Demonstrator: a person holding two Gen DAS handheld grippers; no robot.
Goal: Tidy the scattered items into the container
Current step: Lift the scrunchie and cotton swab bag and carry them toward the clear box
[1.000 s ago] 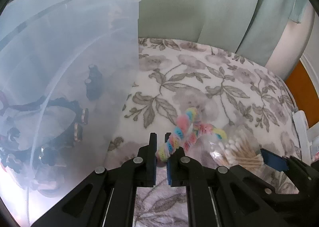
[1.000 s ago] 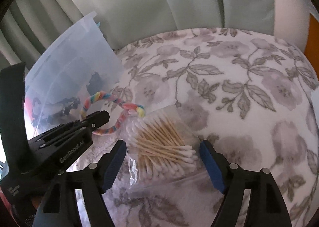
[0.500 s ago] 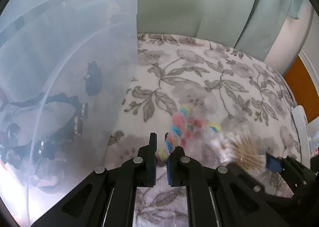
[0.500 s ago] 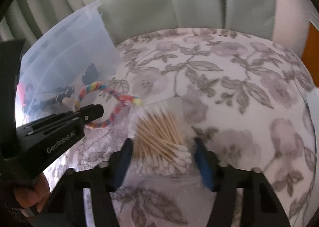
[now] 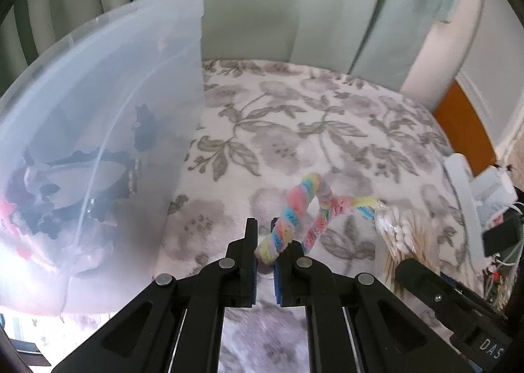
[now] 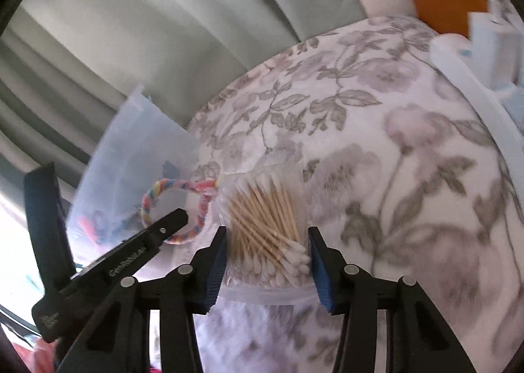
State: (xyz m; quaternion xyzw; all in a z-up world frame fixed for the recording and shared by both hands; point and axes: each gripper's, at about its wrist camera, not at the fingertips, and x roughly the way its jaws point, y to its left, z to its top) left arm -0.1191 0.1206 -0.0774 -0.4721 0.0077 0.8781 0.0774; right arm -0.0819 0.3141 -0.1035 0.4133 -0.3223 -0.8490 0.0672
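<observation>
A rainbow braided loop point(image 5: 304, 196) hangs from my left gripper point(image 5: 263, 235), which is shut on its lower end just right of the frosted plastic container point(image 5: 98, 94). In the right wrist view the same loop point(image 6: 154, 196) shows in front of the container point(image 6: 131, 150), with the left gripper point(image 6: 177, 219) under it. A clear bag of cotton swabs point(image 6: 262, 209) sits between the blue pads of my right gripper point(image 6: 267, 235); its jaws are closing and both pads touch the bag. The bag point(image 5: 402, 235) also appears at the right of the left wrist view.
A floral blanket point(image 6: 376, 117) covers the surface under everything. Black strappy items point(image 5: 108, 169) and something red lie inside the container. Pale green curtains point(image 5: 294, 6) hang behind. White boxes and cables point(image 5: 491, 189) crowd the right edge.
The right jaws have narrowed onto the swab bag, and that gripper has rolled and shifted with the bag. The left gripper has risen a little with the loop still in it.
</observation>
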